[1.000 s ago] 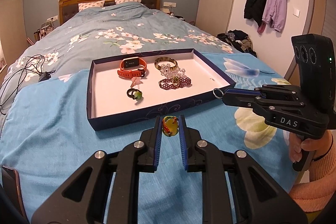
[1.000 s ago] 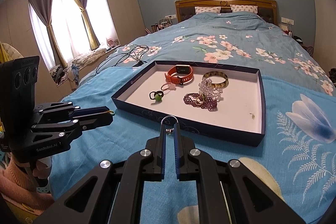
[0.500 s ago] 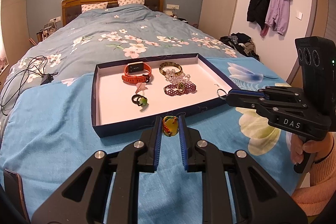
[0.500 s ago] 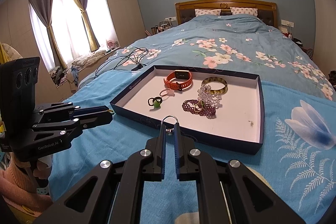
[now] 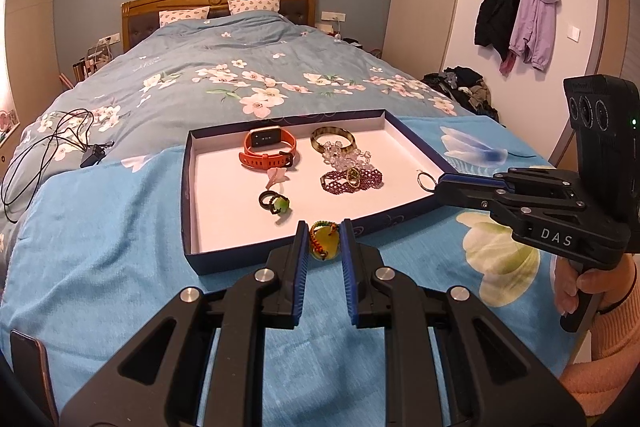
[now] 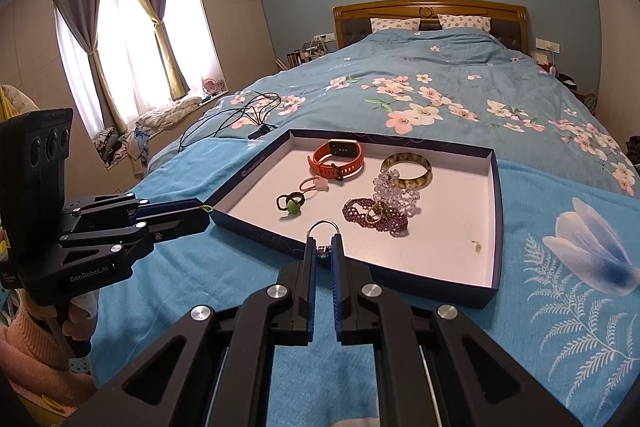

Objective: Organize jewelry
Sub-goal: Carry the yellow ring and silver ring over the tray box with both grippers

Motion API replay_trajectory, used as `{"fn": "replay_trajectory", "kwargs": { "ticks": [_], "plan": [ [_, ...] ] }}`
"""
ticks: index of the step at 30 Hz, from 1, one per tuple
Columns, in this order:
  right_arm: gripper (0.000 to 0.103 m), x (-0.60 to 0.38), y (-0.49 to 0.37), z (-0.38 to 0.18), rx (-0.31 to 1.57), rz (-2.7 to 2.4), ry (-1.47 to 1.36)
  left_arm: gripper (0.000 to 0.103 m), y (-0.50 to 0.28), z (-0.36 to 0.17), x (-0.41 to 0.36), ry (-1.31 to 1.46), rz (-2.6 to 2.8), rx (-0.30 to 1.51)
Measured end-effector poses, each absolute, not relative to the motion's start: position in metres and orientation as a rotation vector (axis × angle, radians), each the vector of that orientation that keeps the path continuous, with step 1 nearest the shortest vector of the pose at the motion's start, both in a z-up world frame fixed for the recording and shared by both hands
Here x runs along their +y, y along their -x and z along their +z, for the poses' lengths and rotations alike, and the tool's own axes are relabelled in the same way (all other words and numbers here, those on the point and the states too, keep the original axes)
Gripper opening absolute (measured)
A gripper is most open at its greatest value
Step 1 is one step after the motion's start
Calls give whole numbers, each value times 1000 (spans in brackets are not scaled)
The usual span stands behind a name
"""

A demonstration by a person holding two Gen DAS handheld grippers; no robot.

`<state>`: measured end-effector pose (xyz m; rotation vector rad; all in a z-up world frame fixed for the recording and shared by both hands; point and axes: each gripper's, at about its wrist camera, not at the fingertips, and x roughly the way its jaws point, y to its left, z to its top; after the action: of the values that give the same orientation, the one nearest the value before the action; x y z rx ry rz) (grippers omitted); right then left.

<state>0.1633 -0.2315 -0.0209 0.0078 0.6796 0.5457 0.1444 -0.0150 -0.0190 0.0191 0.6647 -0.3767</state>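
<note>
On the bed (image 5: 168,259), over a blue blanket (image 6: 208,267), lay a shallow dark-blue tray (image 5: 185,187) with a white floor. Just in front of its near wall, the left hand-held gripper (image 5: 324,241) pinched a yellow pendant (image 5: 325,242) on a green and red cord. Beside the tray's right near corner, the right hand-held gripper (image 6: 321,243) was pressed on a silver ring (image 6: 323,225) whose loop stood up above the tips. Inside the tray, toward the far side, sat an orange watch (image 5: 267,150) and, right of it, a brown bangle (image 5: 333,139) touching a clear bead bracelet (image 5: 346,155). Nearer lay a purple bead bracelet (image 5: 352,181), with a small gold ring (image 5: 353,175) resting on it. Left of that were a pink hair tie (image 5: 277,178) and a black tie with a green bead (image 5: 275,202).
</note>
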Motion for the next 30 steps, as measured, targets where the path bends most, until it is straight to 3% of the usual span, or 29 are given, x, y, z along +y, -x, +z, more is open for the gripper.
{"fn": "replay_trajectory", "kwargs": {
  "ticks": [30],
  "plan": [
    [6, -230, -193, -22, 690, 540, -4, 16, -173, -17, -17, -11, -355, 660]
  ]
}}
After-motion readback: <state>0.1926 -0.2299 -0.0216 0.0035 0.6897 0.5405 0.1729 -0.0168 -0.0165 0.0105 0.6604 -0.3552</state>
